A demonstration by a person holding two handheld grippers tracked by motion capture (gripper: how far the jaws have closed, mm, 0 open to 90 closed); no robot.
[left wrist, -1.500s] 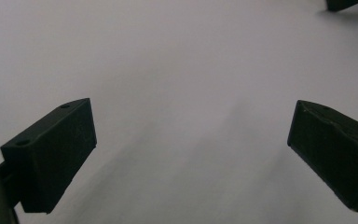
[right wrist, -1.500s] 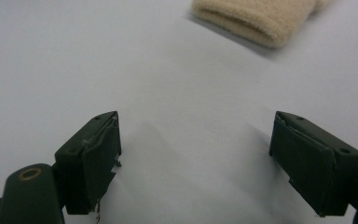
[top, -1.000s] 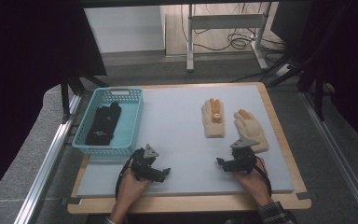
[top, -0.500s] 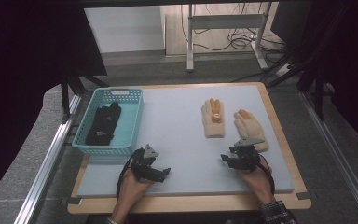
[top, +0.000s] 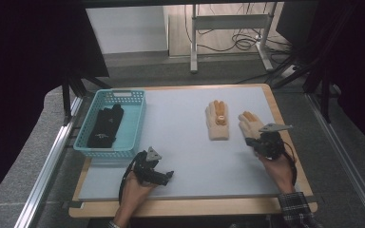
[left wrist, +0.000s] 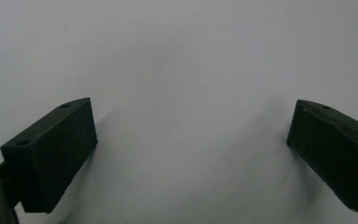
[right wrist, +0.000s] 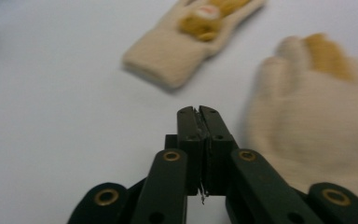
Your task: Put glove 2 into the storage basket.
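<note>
**Item: glove sorting at a table, early stage.**

- Basket (top: 108, 151): teal plastic, left of the high view. It holds a pair of black gloves (top: 105, 126) lying flat. This part of the sorting looks done.
- First beige glove (top: 217, 121): knitted with orange fingertips, right of centre in the high view. It lies flat on the grey table (top: 180, 147), well apart from the basket, and nothing touches it.
- Second beige glove (top: 248, 124): same make, just right of the first and also flat on the table. In the right gripper view it fills the right side (right wrist: 317, 107), blurred.
- Right gripper (top: 253, 141): at the near end of the second glove. Its jaws have just been closing, and in its own view they now stand clenched pad to pad (right wrist: 198, 112). No glove is visible between them; the second glove lies beside them, to the right.
- Left gripper (top: 168, 175): lower centre-left of the high view, over bare table. Its jaws are spread wide and empty (left wrist: 191, 140).

**Remaining, as judged:** both beige gloves are yet to go to the basket. The right gripper's clench seems to have caught nothing, so that grasp likely needs redoing.
</note>
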